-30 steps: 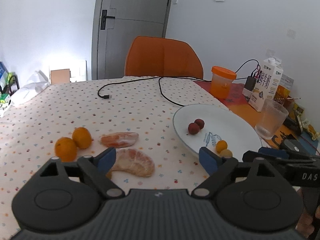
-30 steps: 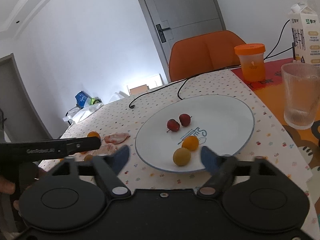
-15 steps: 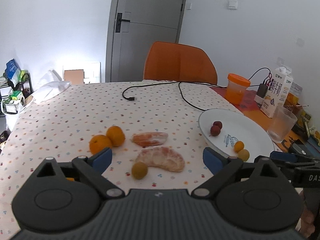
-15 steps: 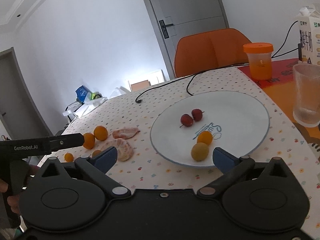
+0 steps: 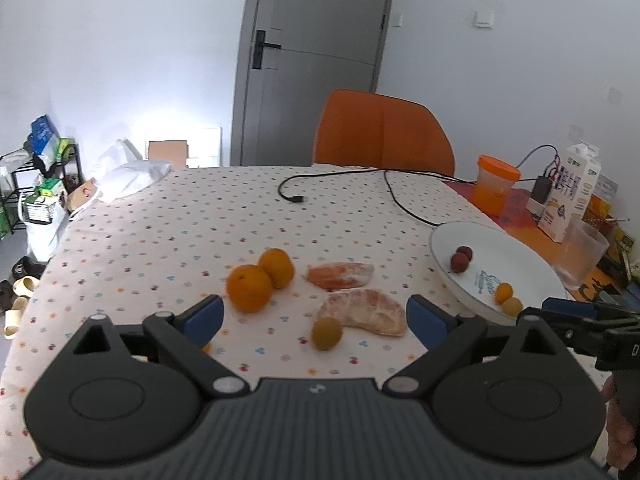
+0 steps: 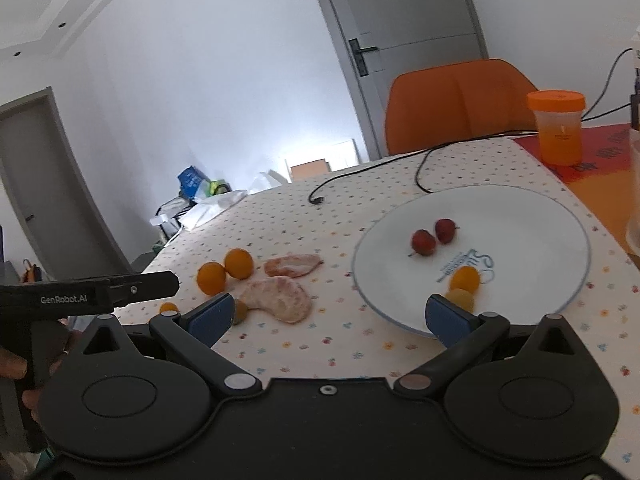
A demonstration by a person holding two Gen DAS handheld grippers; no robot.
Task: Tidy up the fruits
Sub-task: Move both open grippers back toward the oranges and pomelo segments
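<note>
**Left wrist view: both grippers empty, loose fruit waiting to be plated**

Left wrist view shows the left gripper (image 5: 314,316) with its jaws spread wide and nothing between the pads. Just ahead of the gap lies a small yellow-green fruit (image 5: 327,333), touching the near edge of the larger peeled citrus piece (image 5: 366,312), which sits toward the right-hand jaw. Beyond that is a smaller peeled piece (image 5: 341,275), and ahead of the left-hand jaw two oranges (image 5: 260,280) touch each other. The plate (image 5: 532,264) lies well off to the right of the jaws, holding two red fruits (image 5: 461,258) and two small yellow ones (image 5: 507,298)

From the right wrist, the right gripper (image 6: 328,316) is also wide open and empty; the plate's near rim (image 6: 400,320) sits just ahead of its right-hand jaw, and the peeled piece is ahead of its left-hand one

The step in hand appears to be choosing the next loose fruit. The small round fruit looks the easiest pick, being nearest the left gripper's gap. To do it well, centre the jaws on it so the right-hand pad slips between it and the peeled piece without dragging that soft flesh. Close gently: a round fruit may roll or squirt out. The peeled pieces probably need a light grip across their narrow width
</note>
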